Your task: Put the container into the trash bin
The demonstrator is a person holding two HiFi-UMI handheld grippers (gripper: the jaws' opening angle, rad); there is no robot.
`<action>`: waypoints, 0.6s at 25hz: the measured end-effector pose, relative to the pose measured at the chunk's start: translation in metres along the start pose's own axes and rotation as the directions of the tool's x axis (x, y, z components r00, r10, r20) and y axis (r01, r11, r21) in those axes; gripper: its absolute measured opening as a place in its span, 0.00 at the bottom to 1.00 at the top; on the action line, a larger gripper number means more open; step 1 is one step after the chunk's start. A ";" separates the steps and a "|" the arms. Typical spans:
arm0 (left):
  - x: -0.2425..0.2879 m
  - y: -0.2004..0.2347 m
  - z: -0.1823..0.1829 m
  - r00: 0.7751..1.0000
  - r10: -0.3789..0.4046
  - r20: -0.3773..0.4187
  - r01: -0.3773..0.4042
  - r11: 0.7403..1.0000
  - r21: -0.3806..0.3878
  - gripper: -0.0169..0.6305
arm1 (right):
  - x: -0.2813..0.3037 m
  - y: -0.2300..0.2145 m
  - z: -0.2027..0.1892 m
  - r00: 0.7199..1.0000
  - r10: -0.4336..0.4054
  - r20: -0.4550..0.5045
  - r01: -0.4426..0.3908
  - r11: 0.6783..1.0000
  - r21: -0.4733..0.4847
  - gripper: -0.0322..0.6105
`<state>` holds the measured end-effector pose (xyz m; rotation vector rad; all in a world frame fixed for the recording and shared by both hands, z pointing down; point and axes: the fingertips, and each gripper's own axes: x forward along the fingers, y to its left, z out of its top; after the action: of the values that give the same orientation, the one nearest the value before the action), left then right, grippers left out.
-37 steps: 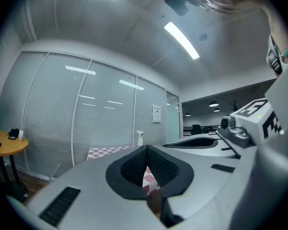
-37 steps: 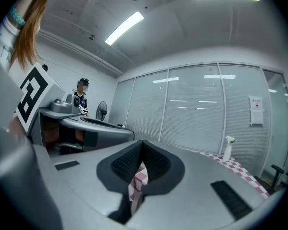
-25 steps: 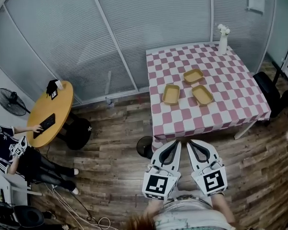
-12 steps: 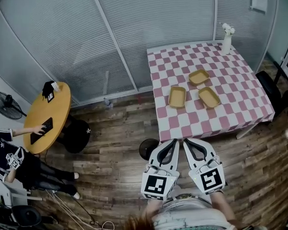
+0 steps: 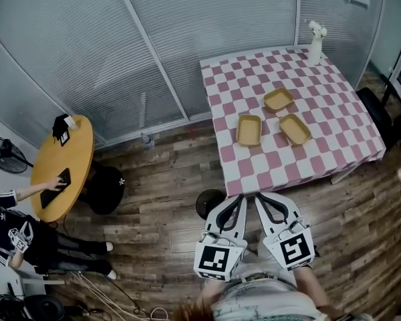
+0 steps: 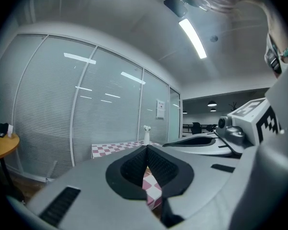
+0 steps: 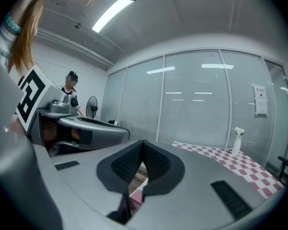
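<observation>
Not started: three containers [image 5: 248,130] untouched on tabletop [image 5: 321,92]; trash bin [image 5: 208,202] beside it; left hand-held gripper [image 5: 241,197], right hand-held gripper [image 5: 258,196] closed, empty.

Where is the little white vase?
In the head view, the white vase stands on the far right corner of the checkered table, next to the glass wall and beyond the three tan containers.

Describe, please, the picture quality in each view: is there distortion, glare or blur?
Head view: the wide lens bends the frames of the glass wall; the checkered table is sharp and the light is even and rather dim. Left gripper view: black rounded corners, a glaring ceiling lamp and bright streaks reflected on the glass. Right gripper view: the same dark corners and lamp reflections.
</observation>
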<state>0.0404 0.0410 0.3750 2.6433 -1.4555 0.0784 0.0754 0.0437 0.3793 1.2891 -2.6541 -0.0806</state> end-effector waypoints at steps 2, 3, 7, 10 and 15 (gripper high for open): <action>0.005 0.001 -0.004 1.000 -0.005 -0.011 0.005 1.000 -0.010 0.04 | 0.003 -0.003 -0.005 1.000 0.003 -0.011 -0.003 1.000 0.004 0.04; 0.008 0.002 -0.007 1.000 -0.006 -0.017 0.006 1.000 -0.017 0.04 | 0.005 -0.004 -0.008 1.000 0.007 -0.018 -0.006 1.000 0.004 0.04; 0.027 0.010 -0.011 0.999 0.006 -0.032 -0.007 0.999 -0.035 0.04 | 0.021 -0.019 -0.010 0.999 0.025 -0.025 -0.025 1.000 0.004 0.04; 0.048 0.022 -0.007 0.999 0.023 -0.036 -0.025 0.999 -0.034 0.04 | 0.040 -0.036 -0.006 0.999 0.044 -0.008 -0.044 0.999 -0.004 0.04; 0.094 0.044 0.011 0.999 0.049 -0.008 -0.049 0.999 -0.018 0.04 | 0.078 -0.073 0.004 0.997 0.074 0.013 -0.074 0.997 -0.011 0.04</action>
<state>0.0532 -0.0630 0.3776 2.5900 -1.5119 0.0798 0.0837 -0.0625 0.3768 1.1893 -2.7056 -0.0929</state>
